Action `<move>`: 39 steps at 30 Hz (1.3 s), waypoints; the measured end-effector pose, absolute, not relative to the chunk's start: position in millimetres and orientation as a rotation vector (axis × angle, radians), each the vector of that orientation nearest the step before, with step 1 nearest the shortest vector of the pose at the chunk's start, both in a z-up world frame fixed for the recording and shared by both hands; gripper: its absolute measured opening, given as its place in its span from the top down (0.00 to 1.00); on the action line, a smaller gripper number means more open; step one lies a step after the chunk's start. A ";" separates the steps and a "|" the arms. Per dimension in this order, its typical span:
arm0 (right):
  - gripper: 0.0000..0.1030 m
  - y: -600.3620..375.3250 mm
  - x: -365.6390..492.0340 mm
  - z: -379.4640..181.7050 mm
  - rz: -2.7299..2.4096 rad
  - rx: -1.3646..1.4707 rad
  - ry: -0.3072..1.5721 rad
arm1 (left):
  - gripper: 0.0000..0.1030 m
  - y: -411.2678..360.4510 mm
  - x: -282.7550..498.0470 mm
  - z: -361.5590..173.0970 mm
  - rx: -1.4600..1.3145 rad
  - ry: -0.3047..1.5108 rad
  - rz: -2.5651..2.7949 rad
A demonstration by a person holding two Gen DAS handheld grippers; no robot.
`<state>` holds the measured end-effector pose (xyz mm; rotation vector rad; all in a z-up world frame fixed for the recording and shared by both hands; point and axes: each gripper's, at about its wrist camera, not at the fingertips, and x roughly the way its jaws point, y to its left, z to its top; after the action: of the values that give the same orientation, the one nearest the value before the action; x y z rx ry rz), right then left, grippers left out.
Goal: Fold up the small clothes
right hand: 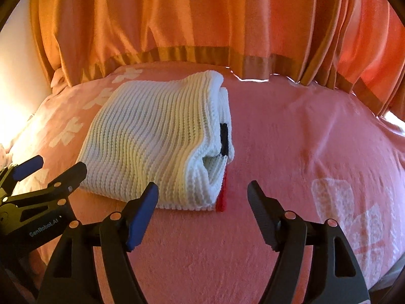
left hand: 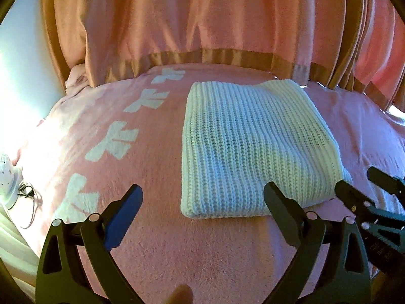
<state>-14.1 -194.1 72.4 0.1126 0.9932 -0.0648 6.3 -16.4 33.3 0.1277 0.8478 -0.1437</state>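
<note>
Knitwear lies folded on the bed: a white ribbed sweater [left hand: 255, 149] squared into a flat rectangular packet on the pink blanket [left hand: 157, 248]. Its long axis runs from the near edge of the bed away toward the orange curtain [left hand: 197, 20], and the knit ribs run the same way. In the left wrist view the folded near edge faces the camera. In the right wrist view the open side of the packet faces right, where the layers show, along with a small black patch [right hand: 224, 139] and a strip of red [right hand: 221, 197] at the near right corner.

The left gripper [left hand: 203, 197] hovers over bare blanket just in front of the sweater's near left corner, angled downward. Its jaws are spread wide with nothing between them; the right finger overlaps the sweater's near edge in the picture, but whether it touches the knit cannot be told.

The right gripper [right hand: 202, 193] points down at the sweater's near right corner, close beside the left one. Its jaws stand well apart, straddling that corner in the view, and grasp nothing.

White cross-shaped motifs [left hand: 114, 141] run along the blanket left of the sweater. A fingertip [left hand: 181, 296] shows at the bottom of the left wrist view.
</note>
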 end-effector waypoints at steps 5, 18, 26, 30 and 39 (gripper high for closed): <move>0.32 -190.8 -13.2 69.7 -0.053 0.106 1.003 | 0.09 -17.6 8.4 32.7 0.119 0.850 -0.141; 0.31 -188.1 -11.4 67.1 -0.050 0.097 1.012 | 0.09 -20.4 7.3 31.1 0.120 0.845 -0.129; 0.31 -191.2 -11.1 66.2 -0.051 0.099 1.014 | 0.09 -23.9 6.6 31.6 0.131 0.836 -0.117; 0.31 -192.1 -11.1 66.1 -0.049 0.097 1.015 | 0.09 -24.5 6.7 31.9 0.133 0.835 -0.116; 0.31 -191.9 -11.0 65.6 -0.051 0.106 1.014 | 0.05 -23.0 7.4 35.0 0.142 0.816 -0.092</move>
<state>-11.0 -191.9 65.6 0.1057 1.0144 -0.0509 7.4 -23.0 35.0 0.1421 0.8161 -0.0921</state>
